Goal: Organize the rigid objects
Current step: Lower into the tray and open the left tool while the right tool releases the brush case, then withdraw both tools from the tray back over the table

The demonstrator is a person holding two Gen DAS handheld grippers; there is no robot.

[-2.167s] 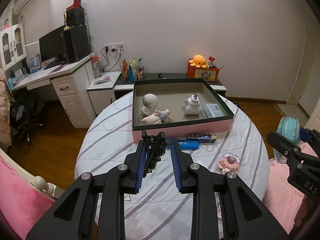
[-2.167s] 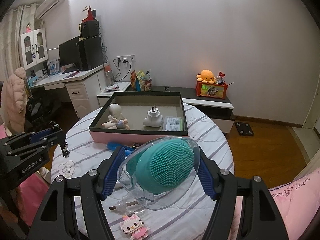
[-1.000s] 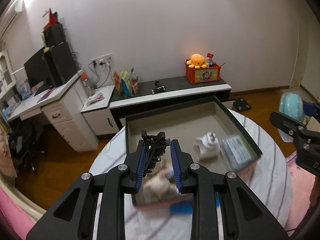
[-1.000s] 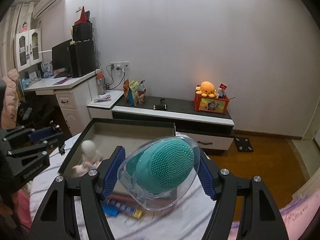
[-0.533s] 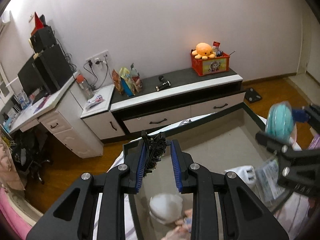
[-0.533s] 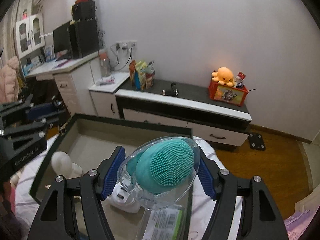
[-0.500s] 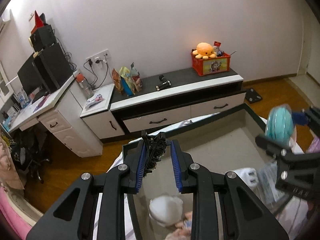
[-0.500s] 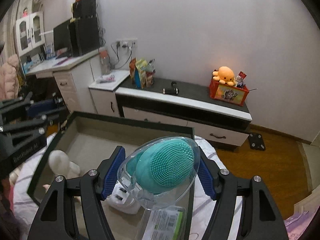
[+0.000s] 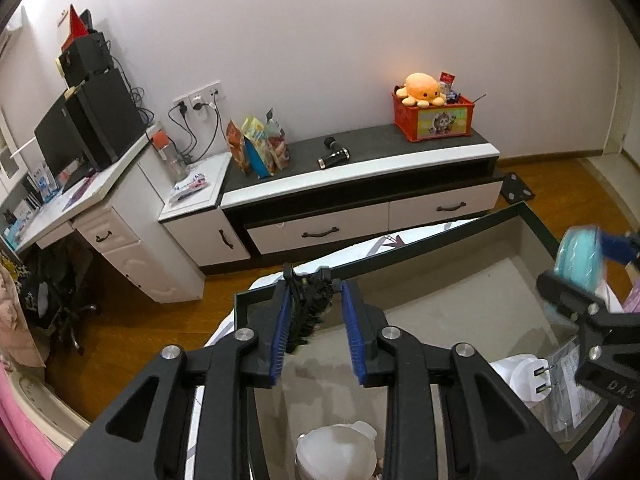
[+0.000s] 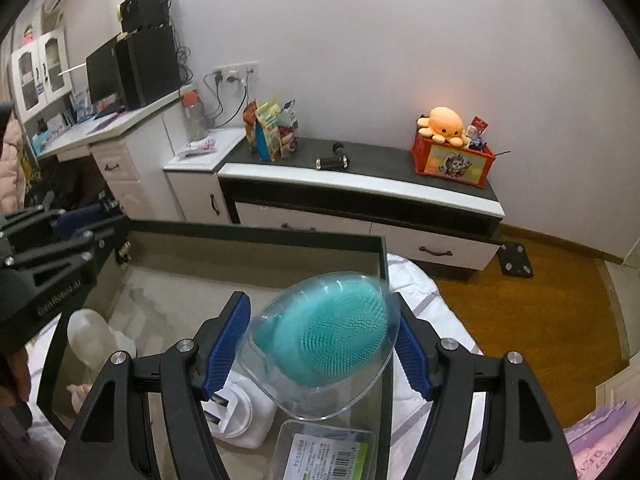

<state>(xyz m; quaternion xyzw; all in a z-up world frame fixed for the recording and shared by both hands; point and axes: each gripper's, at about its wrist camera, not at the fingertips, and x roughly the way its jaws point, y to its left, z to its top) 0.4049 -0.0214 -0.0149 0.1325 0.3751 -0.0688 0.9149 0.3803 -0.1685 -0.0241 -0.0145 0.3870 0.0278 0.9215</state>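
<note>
- Two grippers hang over an open dark-rimmed box [image 10: 256, 235] that sits on a striped cloth [image 10: 420, 292]
- left gripper [image 9: 316, 332]: a small black spiky object [image 9: 308, 308] sits between its blue pads [image 9: 280, 328], lying against the left pad, with a clear gap to the right one; whether it is truly clamped I cannot tell
- right gripper [image 10: 320, 346]: its blue pads press both sides of a teal bristled brush in a clear shell [image 10: 324, 336], which is tilted and held above the right part of the box
- Inside the box, under the right gripper: a white plug adapter [image 10: 236, 412] with its prongs showing, and just beside it a flat clear packet with a barcode label [image 10: 324, 454]
- At the box's left side lies a pale round-headed figurine [image 10: 90, 336]
- Beyond the box stand a low black-and-white cabinet [image 10: 360, 196] carrying snack bags [image 10: 272, 128] and a red crate with an orange plush octopus [image 10: 444, 120] on top
</note>
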